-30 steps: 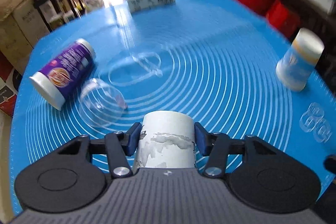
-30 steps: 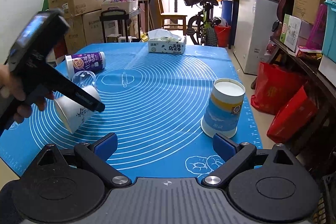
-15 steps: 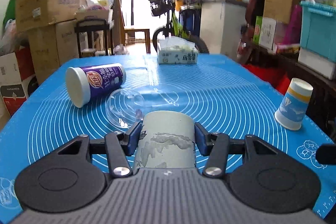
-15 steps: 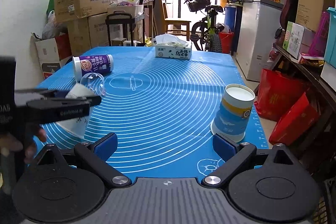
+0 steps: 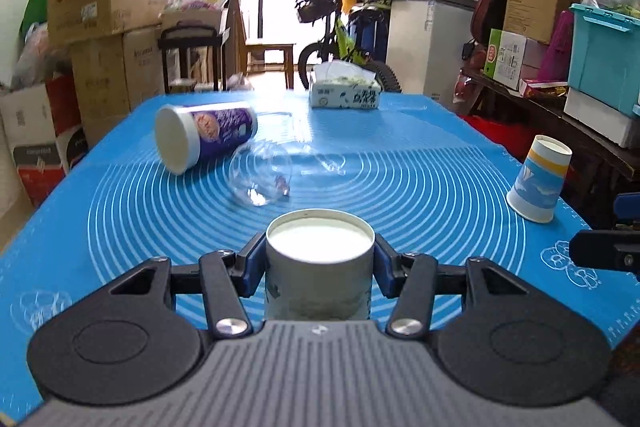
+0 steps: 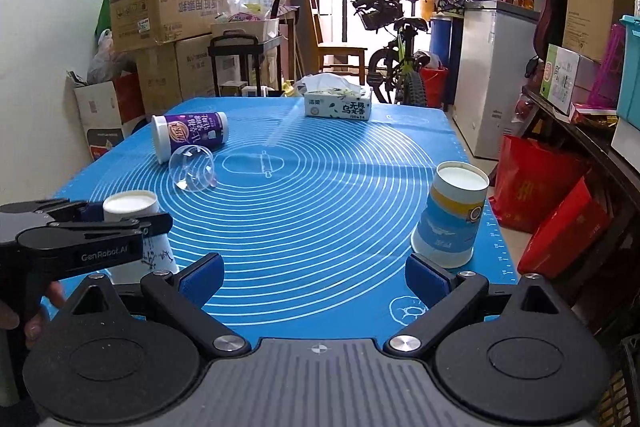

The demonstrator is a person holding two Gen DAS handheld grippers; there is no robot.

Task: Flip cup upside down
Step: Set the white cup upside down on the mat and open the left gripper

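My left gripper (image 5: pixel 320 261) is shut on a white paper cup (image 5: pixel 319 267), which stands upside down with its flat base up, at the near left of the blue mat (image 5: pixel 400 187). In the right wrist view the same cup (image 6: pixel 136 227) sits low on the mat between the left gripper's fingers (image 6: pixel 120 225). My right gripper (image 6: pixel 312 273) is open and empty above the mat's near edge. A blue and yellow paper cup (image 6: pixel 450 215) stands upside down at the right; it also shows in the left wrist view (image 5: pixel 540 179).
A purple cup (image 5: pixel 208 135) lies on its side at the far left, with a clear plastic dome lid (image 5: pixel 262 179) next to it. A tissue box (image 5: pixel 346 93) stands at the far edge. Cardboard boxes, a bicycle and shelves surround the table.
The left gripper has turned the white cup from tilted on its side to upright with its base up, and lowered it toward the mat. The right gripper has stayed nearly still.
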